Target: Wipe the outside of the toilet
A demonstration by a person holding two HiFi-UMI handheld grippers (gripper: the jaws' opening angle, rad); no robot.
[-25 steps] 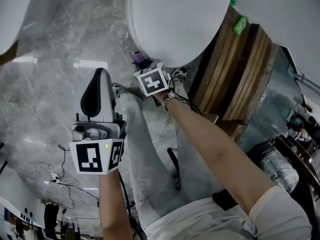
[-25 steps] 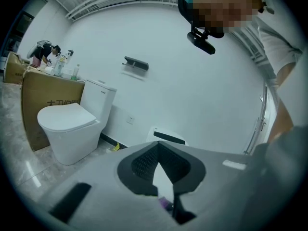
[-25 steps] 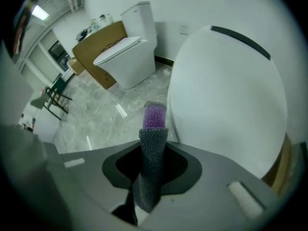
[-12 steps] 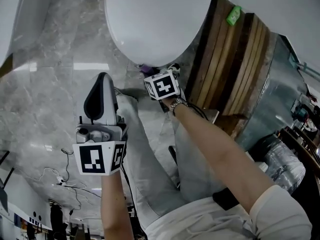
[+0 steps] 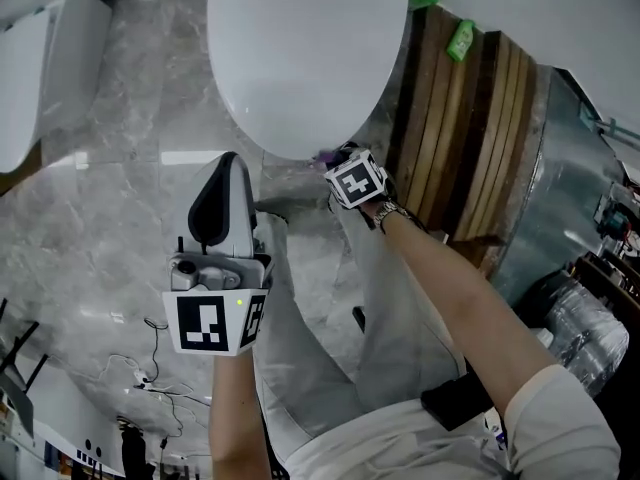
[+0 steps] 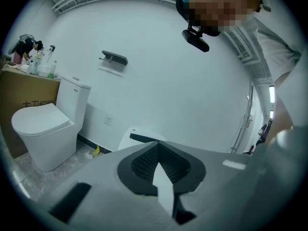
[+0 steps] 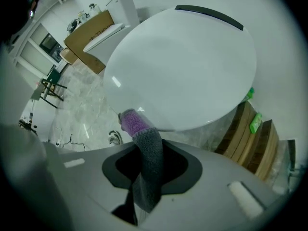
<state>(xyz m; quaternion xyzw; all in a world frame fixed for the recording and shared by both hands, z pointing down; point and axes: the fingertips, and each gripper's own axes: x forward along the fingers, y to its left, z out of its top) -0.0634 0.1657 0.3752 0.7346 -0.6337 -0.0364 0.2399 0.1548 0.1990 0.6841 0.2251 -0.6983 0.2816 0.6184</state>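
Observation:
The white toilet (image 5: 300,48) fills the top of the head view, its lid down. My right gripper (image 5: 338,163) is at the bowl's front right rim, shut on a grey and purple cloth (image 7: 146,158). The cloth's purple end (image 7: 132,121) presses against the rim just under the lid (image 7: 183,61). My left gripper (image 5: 228,166) hovers over the floor to the left, a short way from the bowl. It is shut with nothing in it, and in its own view my left gripper (image 6: 161,172) points at a white wall.
Wooden boards (image 5: 470,128) lean right beside the toilet, with green items (image 5: 460,38) on top and a metal sheet (image 5: 560,188) beyond. The person's grey-trousered legs (image 5: 310,338) are below. Cables (image 5: 140,368) lie on the marble floor. A second toilet (image 6: 43,129) stands by the wall.
My right gripper has slid the cloth to the right along the toilet's front rim, toward the wooden boards. The left gripper has stayed shut and has hardly moved.

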